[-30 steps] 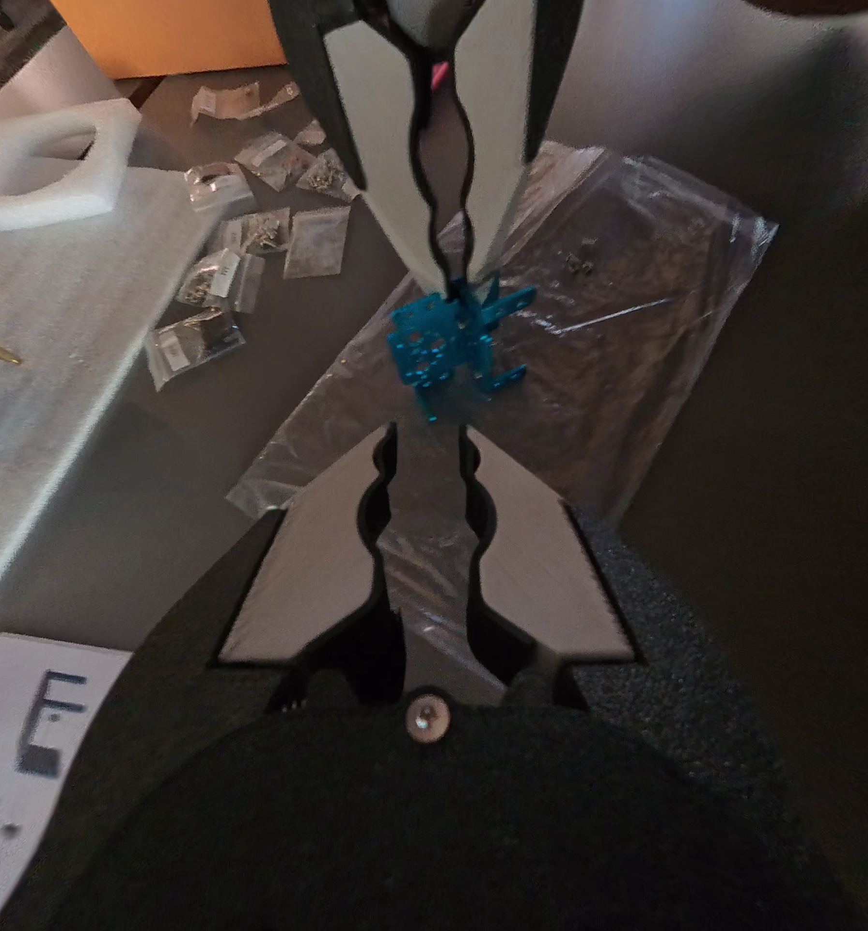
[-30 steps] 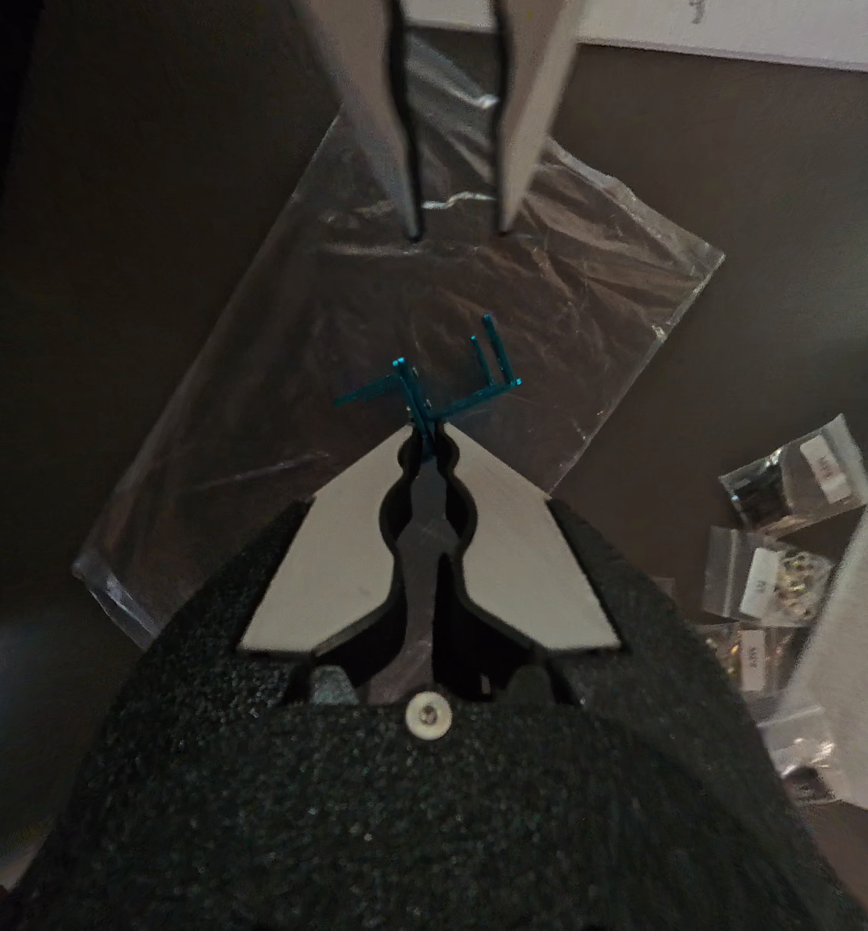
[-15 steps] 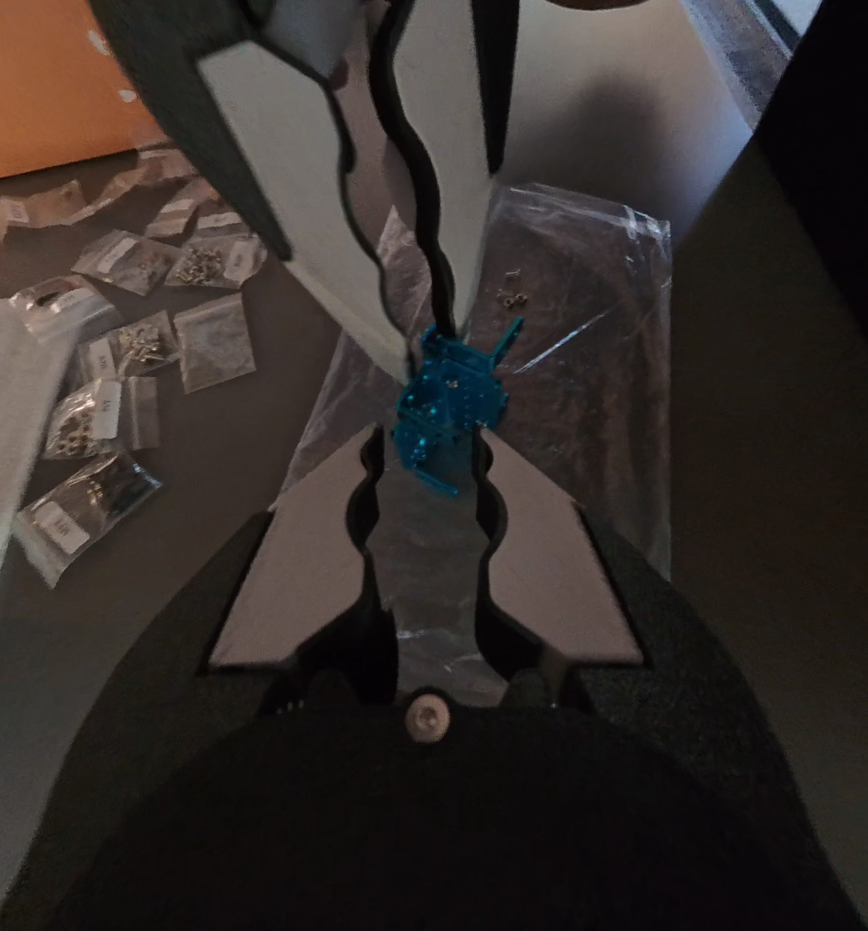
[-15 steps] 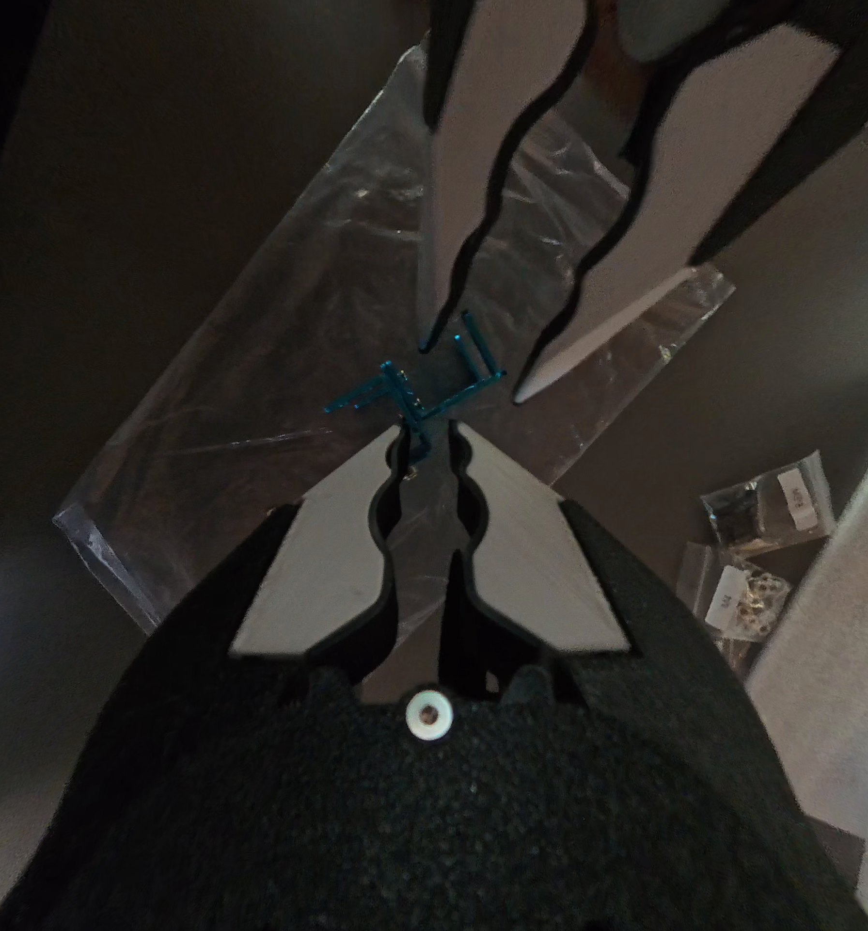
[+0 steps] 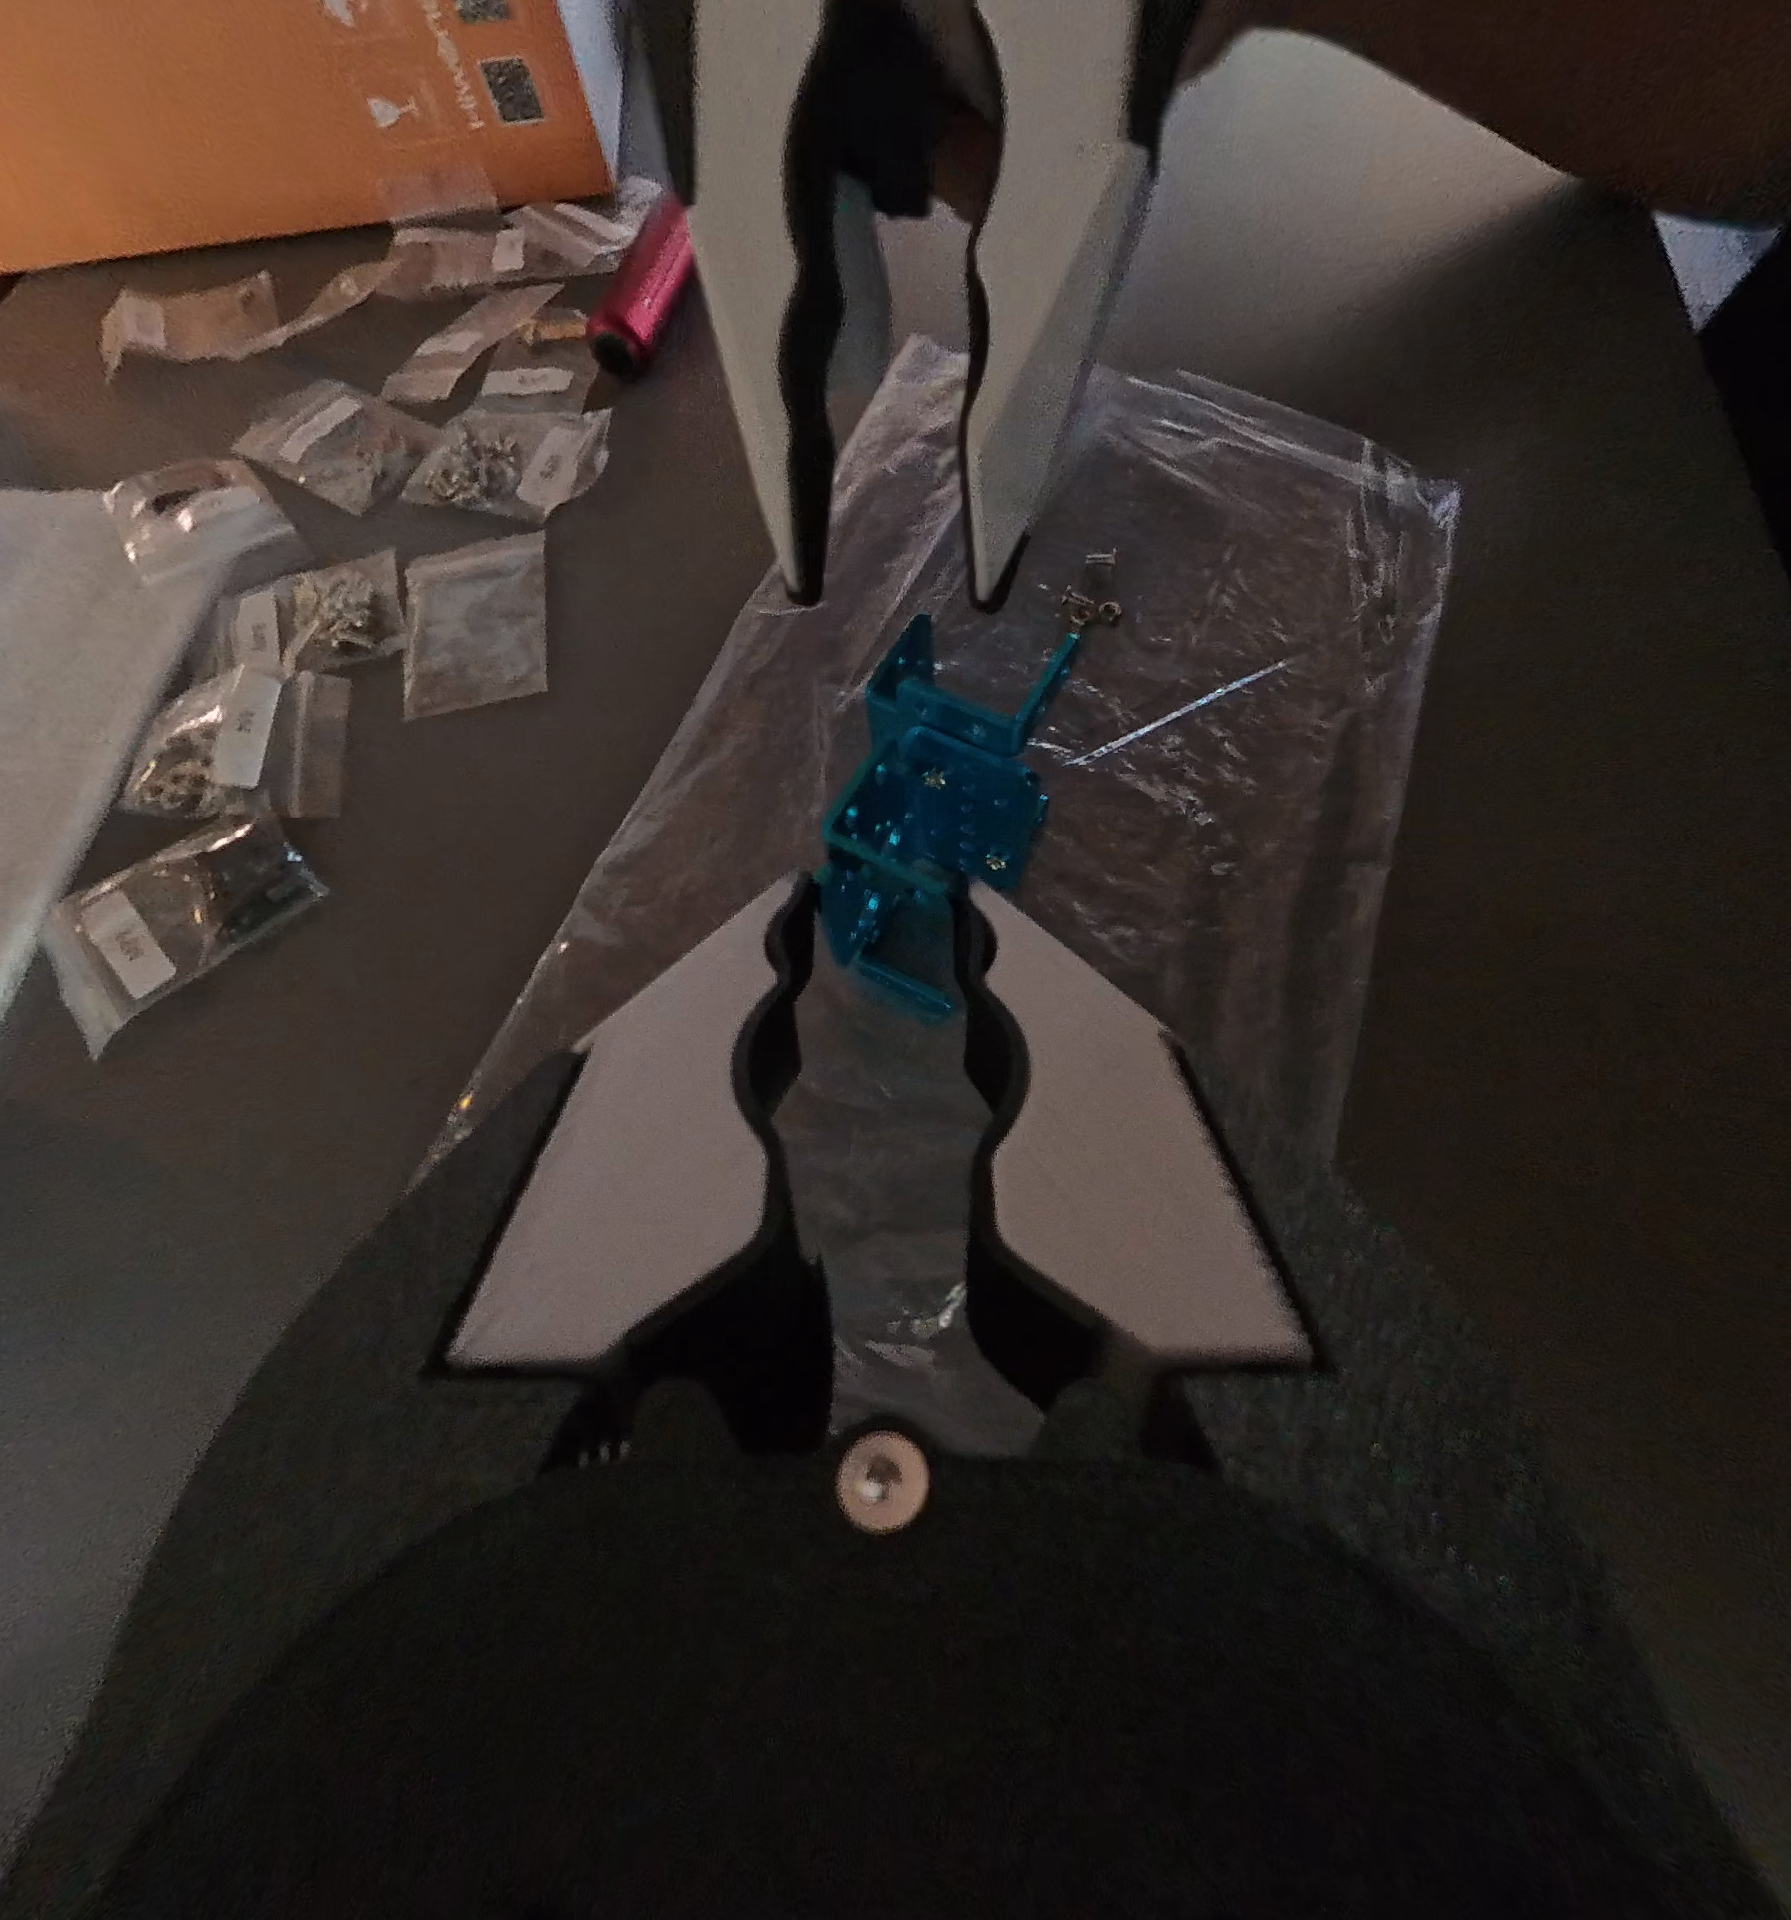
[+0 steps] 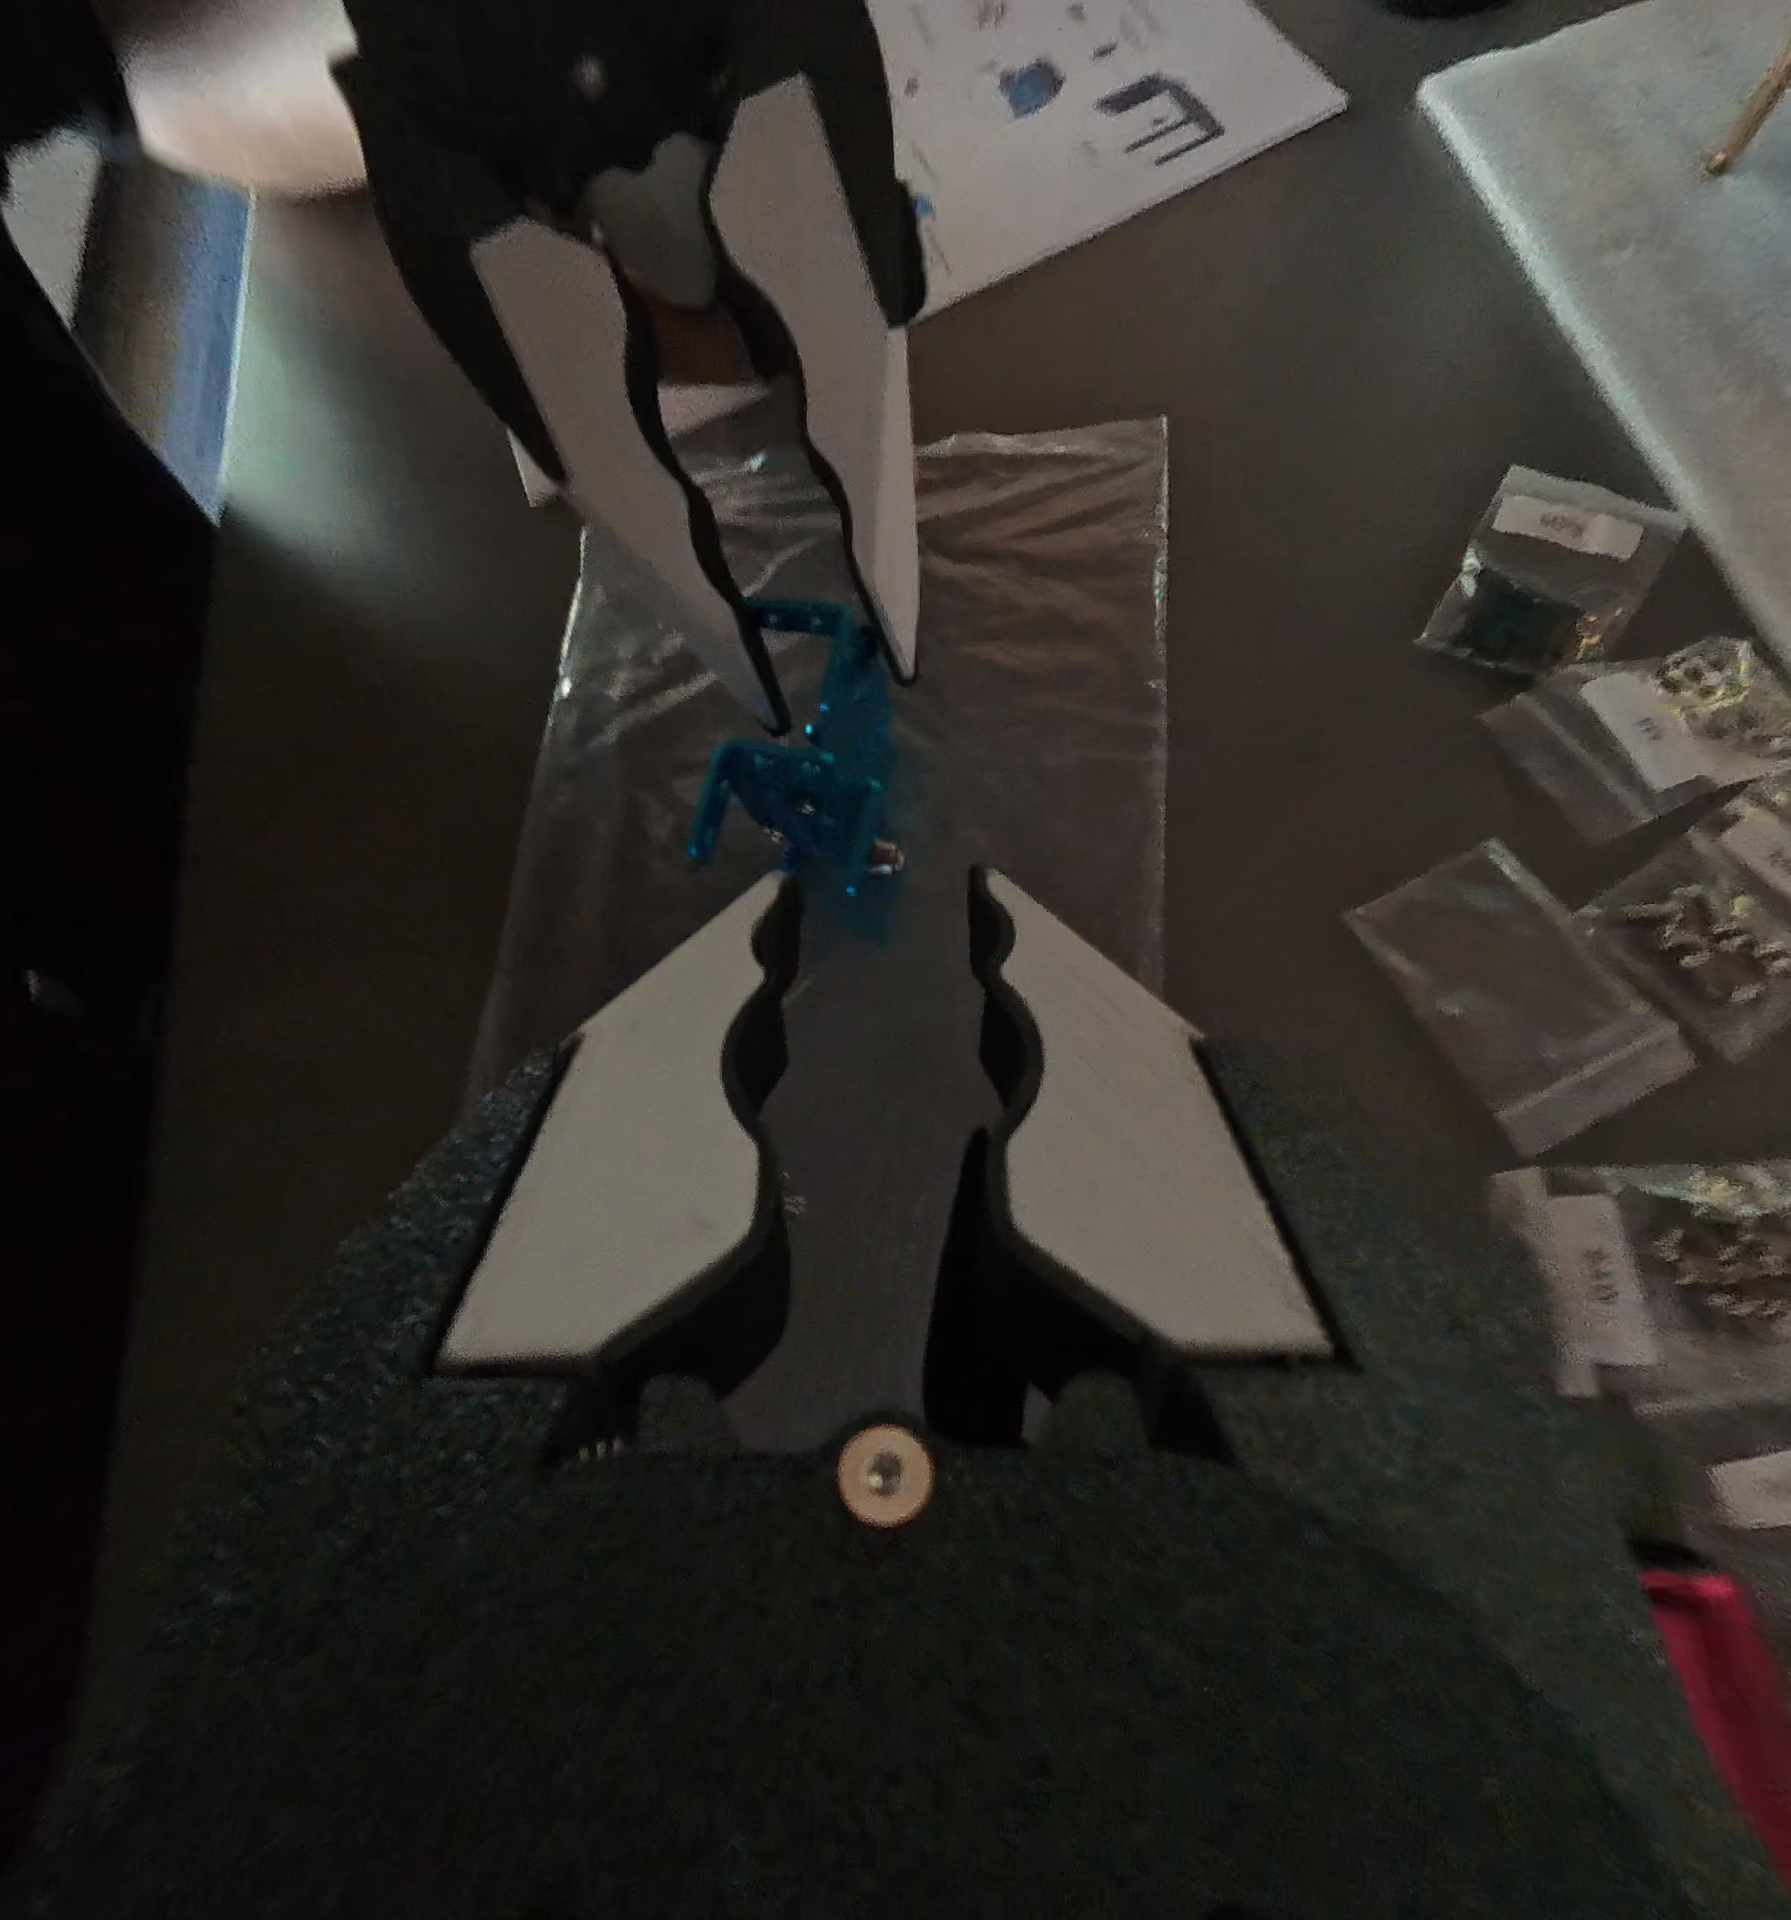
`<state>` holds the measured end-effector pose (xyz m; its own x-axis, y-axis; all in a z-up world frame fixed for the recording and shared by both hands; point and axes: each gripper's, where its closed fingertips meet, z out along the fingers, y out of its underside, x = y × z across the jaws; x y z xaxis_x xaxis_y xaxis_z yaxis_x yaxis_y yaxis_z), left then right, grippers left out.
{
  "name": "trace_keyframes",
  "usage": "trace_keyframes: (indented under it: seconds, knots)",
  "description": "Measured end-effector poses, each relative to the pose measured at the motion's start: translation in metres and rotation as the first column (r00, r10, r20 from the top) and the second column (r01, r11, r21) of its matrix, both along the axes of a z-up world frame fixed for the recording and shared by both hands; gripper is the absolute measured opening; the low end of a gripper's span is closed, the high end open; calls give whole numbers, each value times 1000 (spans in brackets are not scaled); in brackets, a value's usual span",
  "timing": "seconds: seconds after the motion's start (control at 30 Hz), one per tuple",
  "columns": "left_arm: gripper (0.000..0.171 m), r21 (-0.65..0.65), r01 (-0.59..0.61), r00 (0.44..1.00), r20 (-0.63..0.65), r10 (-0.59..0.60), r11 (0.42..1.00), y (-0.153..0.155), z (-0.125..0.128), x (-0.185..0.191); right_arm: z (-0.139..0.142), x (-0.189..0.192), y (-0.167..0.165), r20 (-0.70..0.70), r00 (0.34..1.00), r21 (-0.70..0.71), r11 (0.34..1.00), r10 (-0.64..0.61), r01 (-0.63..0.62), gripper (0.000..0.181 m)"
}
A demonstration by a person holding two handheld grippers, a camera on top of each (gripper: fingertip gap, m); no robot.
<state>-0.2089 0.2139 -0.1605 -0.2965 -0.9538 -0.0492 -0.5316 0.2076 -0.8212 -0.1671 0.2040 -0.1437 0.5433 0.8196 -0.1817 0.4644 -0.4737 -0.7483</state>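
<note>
My left gripper (image 5: pixel 886 894): fingers apart around the lower end of the blue bracket assembly (image 5: pixel 932 810), clamping unclear | my right gripper (image 6: pixel 880 883): fingers apart, empty, bracket just ahead | risk: if unclamped, the bracket may topple onto the clear plastic bag (image 5: pixel 1234 831) beneath and knock the loose screws (image 5: pixel 1088 603).

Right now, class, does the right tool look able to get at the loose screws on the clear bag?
Probably yes: the right tool is open, empty and right beside the loose screws on the clear bag, with nothing lying between them.
</note>
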Motion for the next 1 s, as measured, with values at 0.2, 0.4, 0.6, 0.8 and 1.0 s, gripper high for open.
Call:
trace_keyframes:
  seconds: [0.2, 0.4, 0.6, 0.8, 1.0]
  knots:
    - [27, -25, -70, 997, -10, 70, 997, -8, 0, -6, -5, -11, -2, -66, 985, 11, 987, -157, 158, 38]
    - [27, -59, -65, 998, -21, 64, 996, -19, 0, -14, -10, -10, 2, -87, 978, 37, 980, -190, 194, 37]
    - [28, -8, 8, 1000, 22, -8, 1000, -9, 1, -22, 3, 1, -5, -171, 977, 60, 989, -123, 135, 39]
    - [28, -66, 134, 991, 33, -132, 989, -9, 2, -17, -14, -4, -20, 6, 997, 150, 985, 82, -82, 49]
    - [28, 20, 176, 983, 41, -177, 984, -19, 0, -8, -3, -16, -13, -33, 998, 203, 978, 53, -46, 45]
